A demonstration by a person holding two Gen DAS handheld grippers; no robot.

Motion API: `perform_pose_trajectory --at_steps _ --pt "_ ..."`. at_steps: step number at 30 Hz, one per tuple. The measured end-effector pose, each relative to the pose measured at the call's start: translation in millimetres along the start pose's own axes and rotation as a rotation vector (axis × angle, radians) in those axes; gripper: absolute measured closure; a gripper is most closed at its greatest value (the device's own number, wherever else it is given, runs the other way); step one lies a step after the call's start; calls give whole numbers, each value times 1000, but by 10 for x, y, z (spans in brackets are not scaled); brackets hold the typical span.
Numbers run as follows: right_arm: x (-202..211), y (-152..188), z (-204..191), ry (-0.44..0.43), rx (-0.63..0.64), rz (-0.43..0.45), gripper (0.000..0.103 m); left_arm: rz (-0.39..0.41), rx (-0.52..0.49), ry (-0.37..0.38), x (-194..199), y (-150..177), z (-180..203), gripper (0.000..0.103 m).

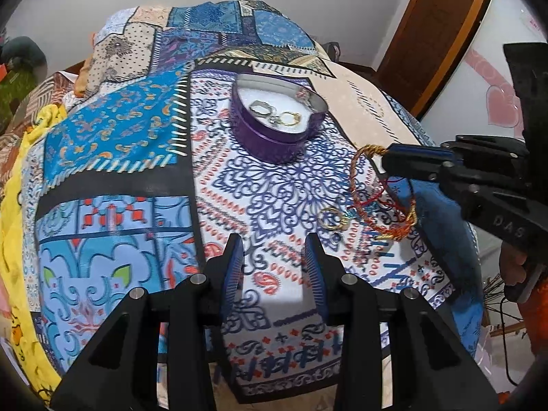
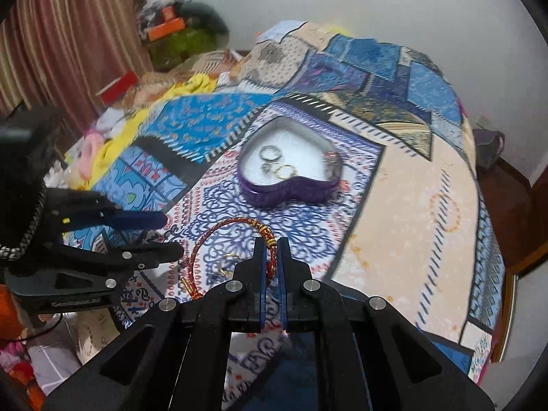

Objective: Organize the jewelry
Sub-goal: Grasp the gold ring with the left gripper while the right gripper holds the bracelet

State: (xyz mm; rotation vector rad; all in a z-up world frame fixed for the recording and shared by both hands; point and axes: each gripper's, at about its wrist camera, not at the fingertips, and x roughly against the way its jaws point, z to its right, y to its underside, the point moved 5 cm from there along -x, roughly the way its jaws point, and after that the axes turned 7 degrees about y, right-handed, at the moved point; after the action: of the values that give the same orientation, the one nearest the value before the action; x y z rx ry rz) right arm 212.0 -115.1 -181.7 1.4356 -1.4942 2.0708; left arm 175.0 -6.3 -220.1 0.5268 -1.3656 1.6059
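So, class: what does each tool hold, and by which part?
The right tool is shut on the red and gold braided cord bracelet, gripping the gold-banded stretch of its loop. The left tool stands open, holding nothing.

Blues, purple and gold on a patchwork cloth

The cloth [image 1: 284,185] mixes blue, white, beige and black patches with navy scrollwork and red-orange dots. The heart box [image 2: 291,191] is purple with a white lining. The bracelet [image 2: 212,236] is red cord with gold bands. The grippers' pads [image 1: 233,267] are blue on black frames. A yellow fabric [image 1: 13,205] edges the cloth.
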Motion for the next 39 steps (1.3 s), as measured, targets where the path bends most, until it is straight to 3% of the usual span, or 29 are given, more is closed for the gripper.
perform_pose_trajectory --at_steps 15,29,31,35,39 --pt "13 270 460 36 -143 -15 98 -40 -73 33 -283 -121 325 66" --pt "-46 420 466 -47 -193 -83 96 -19 -22 103 -370 -160 275 66" --pt "-23 429 483 -56 -207 -85 96 -13 -28 98 -358 -136 285 75" --pt "-15 462 481 -39 -203 -94 94 -8 -26 98 -354 -134 286 79" --pt "-27 499 451 -20 -187 -103 74 -1 -33 91 -336 -125 303 82"
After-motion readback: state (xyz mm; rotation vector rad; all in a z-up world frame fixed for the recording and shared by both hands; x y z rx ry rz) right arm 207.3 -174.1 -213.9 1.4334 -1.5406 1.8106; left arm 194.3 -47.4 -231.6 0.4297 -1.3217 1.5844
